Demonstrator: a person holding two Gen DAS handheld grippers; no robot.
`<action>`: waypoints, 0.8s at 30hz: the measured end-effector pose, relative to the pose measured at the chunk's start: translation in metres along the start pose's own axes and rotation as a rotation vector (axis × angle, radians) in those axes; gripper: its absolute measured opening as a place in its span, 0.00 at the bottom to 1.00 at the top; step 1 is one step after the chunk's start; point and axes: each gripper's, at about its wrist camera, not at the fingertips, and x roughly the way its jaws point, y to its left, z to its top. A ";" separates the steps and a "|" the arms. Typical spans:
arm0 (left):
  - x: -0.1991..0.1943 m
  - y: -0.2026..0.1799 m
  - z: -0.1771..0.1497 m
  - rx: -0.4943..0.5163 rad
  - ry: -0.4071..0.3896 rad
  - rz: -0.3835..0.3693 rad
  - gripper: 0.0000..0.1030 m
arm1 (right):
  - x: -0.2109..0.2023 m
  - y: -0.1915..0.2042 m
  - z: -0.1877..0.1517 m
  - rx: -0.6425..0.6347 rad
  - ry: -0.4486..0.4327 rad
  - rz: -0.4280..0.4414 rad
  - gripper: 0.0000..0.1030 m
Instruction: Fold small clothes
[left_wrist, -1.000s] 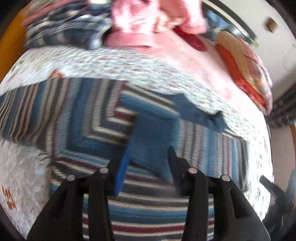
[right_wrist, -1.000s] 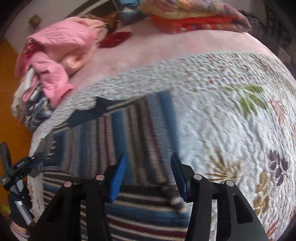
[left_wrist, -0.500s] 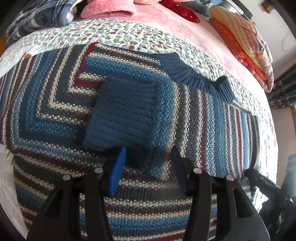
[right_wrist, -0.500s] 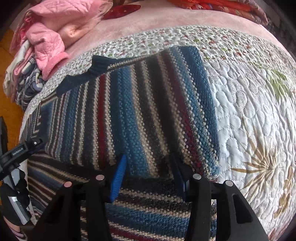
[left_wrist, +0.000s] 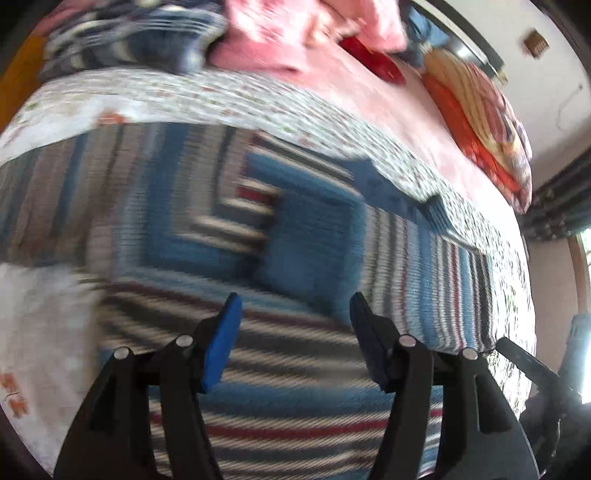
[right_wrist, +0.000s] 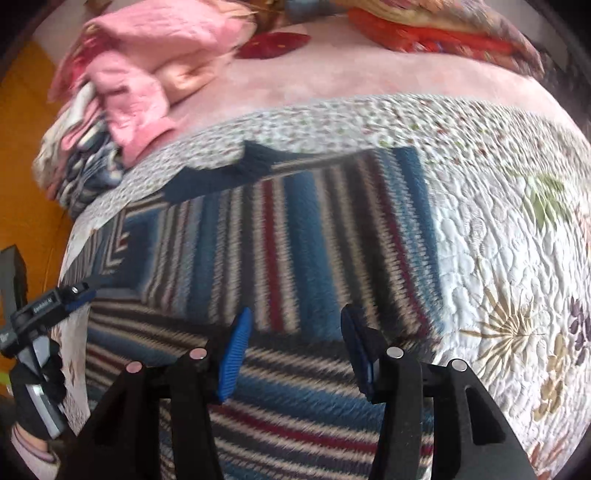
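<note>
Striped sweater (right_wrist: 295, 236) flat on quilt (right_wrist: 498, 229), both grippers open above it.
Quilt covers the near part of the bed (right_wrist: 369, 81); sweater lies spread on it, collar (right_wrist: 229, 173) at the far edge, hem toward the cameras, long axis running near to far. One sleeve is folded across the body, its blue cuff (left_wrist: 314, 251) showing in the left view. Clothes pile (right_wrist: 122, 96) sits at the far left, pink pieces on top, well apart from the sweater; folded orange bedding (right_wrist: 436, 33) lies far right. Left gripper (left_wrist: 293, 325) hovers over the lower body, jaws wide apart, holding nothing. Right gripper (right_wrist: 293, 332) likewise wide, empty, over the hem stripes. Contact with the knit: cannot tell. Left view blurred.
</note>
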 end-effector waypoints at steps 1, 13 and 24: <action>-0.008 0.018 -0.001 -0.022 -0.006 0.013 0.65 | 0.000 0.009 -0.004 -0.013 0.013 0.011 0.50; -0.072 0.258 -0.007 -0.461 -0.106 0.125 0.66 | 0.045 0.081 -0.049 -0.103 0.110 0.047 0.50; -0.051 0.348 0.022 -0.677 -0.175 0.059 0.65 | 0.077 0.082 -0.058 -0.095 0.142 0.023 0.50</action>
